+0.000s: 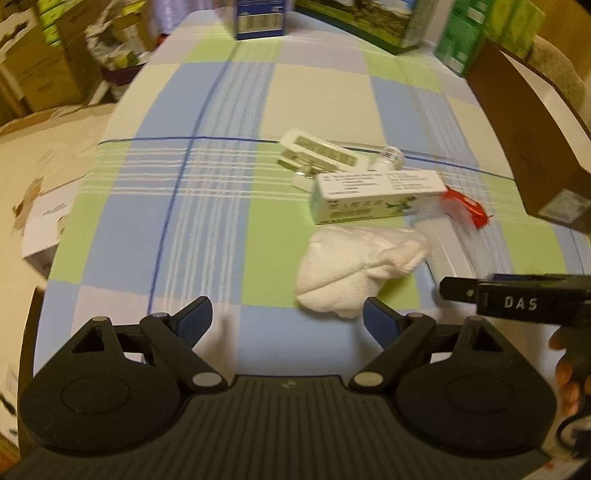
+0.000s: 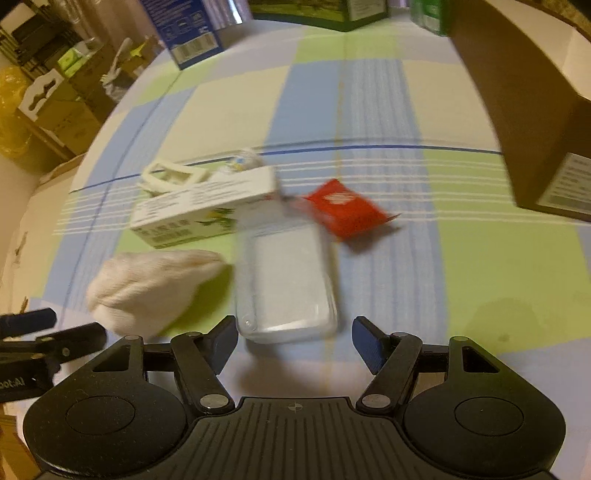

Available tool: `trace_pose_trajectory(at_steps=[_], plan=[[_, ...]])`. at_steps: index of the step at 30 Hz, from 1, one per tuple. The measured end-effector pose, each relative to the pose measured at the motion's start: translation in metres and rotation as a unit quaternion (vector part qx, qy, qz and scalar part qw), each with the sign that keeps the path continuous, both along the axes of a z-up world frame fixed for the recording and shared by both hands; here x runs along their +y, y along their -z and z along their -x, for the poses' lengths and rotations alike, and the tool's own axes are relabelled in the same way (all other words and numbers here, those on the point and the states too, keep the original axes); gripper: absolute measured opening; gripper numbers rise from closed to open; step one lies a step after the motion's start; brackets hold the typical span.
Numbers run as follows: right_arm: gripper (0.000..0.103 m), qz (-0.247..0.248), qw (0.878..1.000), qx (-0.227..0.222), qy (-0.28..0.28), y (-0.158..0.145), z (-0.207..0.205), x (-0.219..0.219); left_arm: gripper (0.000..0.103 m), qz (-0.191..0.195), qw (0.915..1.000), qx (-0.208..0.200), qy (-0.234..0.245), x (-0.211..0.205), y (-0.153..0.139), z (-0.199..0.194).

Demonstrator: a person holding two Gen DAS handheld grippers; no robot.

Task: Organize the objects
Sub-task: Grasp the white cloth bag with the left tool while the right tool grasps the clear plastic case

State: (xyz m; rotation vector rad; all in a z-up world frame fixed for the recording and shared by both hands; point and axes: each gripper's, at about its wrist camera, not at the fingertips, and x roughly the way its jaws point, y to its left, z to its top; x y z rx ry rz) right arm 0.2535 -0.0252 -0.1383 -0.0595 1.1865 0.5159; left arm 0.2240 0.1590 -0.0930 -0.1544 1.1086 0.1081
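1. Left gripper [image 1: 287, 320]: jaws spread wide, nothing between them, hovering over the checked tablecloth [image 1: 207, 110] near its front edge.
2. Right gripper [image 2: 294, 341]: jaws also spread, empty. Clear plastic case [image 2: 286, 280] lies just ahead of its fingertips, roughly centred between them; contact not visible.
3. White rolled cloth [image 1: 360, 267] sits just ahead and right of the left gripper, beside the clear case.
4. Green-and-white carton [image 1: 376, 195] lies flat behind the cloth. A small white tray-like pack [image 1: 321, 153] and a small clear bottle [image 1: 391, 157] lie behind it, touching or nearly so.
5. Red sachet [image 2: 345, 208] lies right of the carton, at the far end of the case.
6. Brown box [image 2: 517, 110] stands at the right, apart from the cluster. Blue box [image 2: 184, 33] stands at the far edge.
7. Motion blur in both views; printing unreadable.
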Motion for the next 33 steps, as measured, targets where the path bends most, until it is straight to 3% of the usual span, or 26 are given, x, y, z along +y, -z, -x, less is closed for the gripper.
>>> trace_pose_trajectory(at_steps=[10,15,19,24,33], plan=[[0.066,0.001,1.000,-0.006,0.022,-0.005,-0.001,-0.054,0.086,-0.025,0.9937,-0.022,0.107,-0.034,0.011,-0.022],[0.066,-0.001,1.000,-0.015,0.016,-0.009,0.002,-0.063,0.082,-0.053,0.9896,-0.033,0.130,-0.046,0.021,-0.034],[0.066,-0.006,1.000,-0.027,0.004,-0.010,0.001,-0.061,0.069,-0.062,0.9885,-0.038,0.132,-0.051,0.026,-0.038],[0.067,-0.008,0.998,-0.048,-0.028,-0.015,-0.005,-0.054,0.038,-0.065,0.9896,-0.043,0.121,-0.044,0.026,-0.031],[0.068,-0.020,0.985,-0.095,-0.139,-0.014,-0.012,-0.025,0.035,-0.050,0.9974,-0.022,0.047,-0.009,0.020,-0.003]])
